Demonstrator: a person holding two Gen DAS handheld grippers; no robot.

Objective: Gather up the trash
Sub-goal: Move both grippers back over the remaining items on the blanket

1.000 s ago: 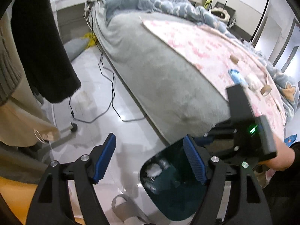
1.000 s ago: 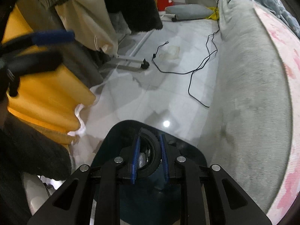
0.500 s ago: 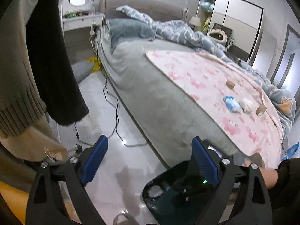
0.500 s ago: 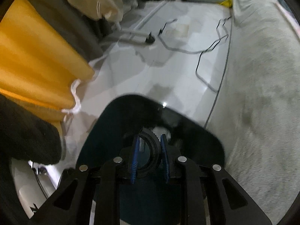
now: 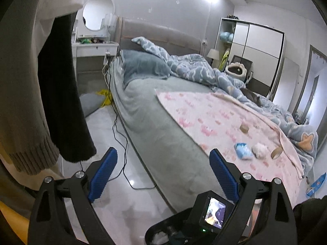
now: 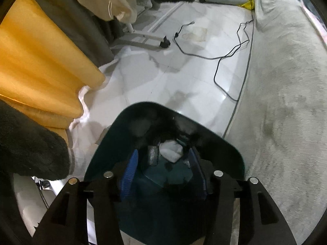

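My right tongs (image 6: 163, 167), just opening and empty, hang inside the dark trash bin (image 6: 231, 149), while my left tongs (image 5: 163, 175), spread wide and empty, alone see the blue wrapper (image 5: 242, 150) on the bed (image 5: 163, 126).

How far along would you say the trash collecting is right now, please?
Partly done: the dark bin already holds a white wad. In hand: the right gripper, over the bin, has just been opening, nothing between its jaws; the left gripper is open and empty. Left on the bed: blue wrapper, white tissue, two cardboard rolls.
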